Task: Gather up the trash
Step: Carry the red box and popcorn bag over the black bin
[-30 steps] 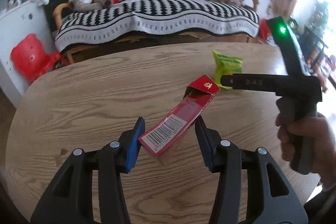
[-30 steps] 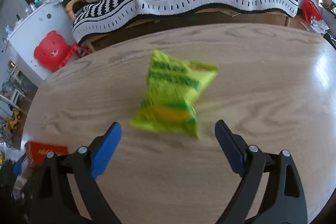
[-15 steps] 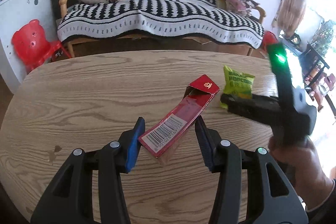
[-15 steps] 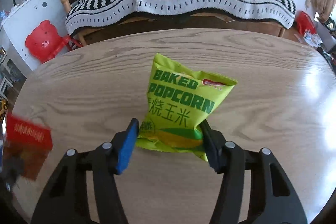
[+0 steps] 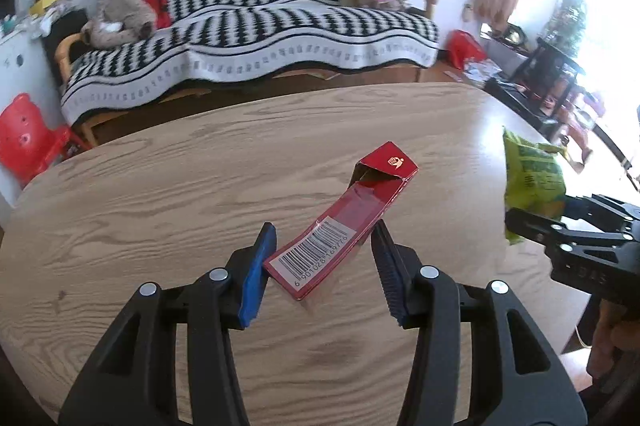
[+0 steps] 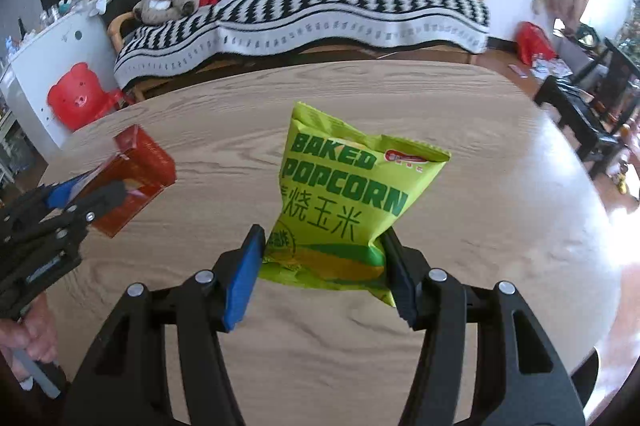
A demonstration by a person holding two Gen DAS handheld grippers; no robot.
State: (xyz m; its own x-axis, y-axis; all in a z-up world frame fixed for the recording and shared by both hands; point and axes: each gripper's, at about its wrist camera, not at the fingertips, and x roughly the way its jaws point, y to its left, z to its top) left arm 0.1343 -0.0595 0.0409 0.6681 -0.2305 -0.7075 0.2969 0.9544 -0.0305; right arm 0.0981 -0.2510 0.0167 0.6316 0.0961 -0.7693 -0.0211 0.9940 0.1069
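From the left wrist view, the left gripper (image 5: pixel 324 262) is clamped on a red carton (image 5: pixel 340 226) with a barcode, holding it tilted above the wooden table (image 5: pixel 160 186), and at the right edge the right gripper (image 5: pixel 536 222) holds a green popcorn bag (image 5: pixel 528 182) in the air. From the right wrist view, the right gripper (image 6: pixel 324 266) is pressed on the lower part of the green popcorn bag (image 6: pixel 348 194), which stands upright between the pads above the table (image 6: pixel 500 186); its jaws have just been closing on the bag. At the left side there, the left gripper (image 6: pixel 80 198) holds the red carton (image 6: pixel 136 170), with a hand (image 6: pixel 32 346) on its handle and a striped sofa (image 6: pixel 320 6) behind the table.
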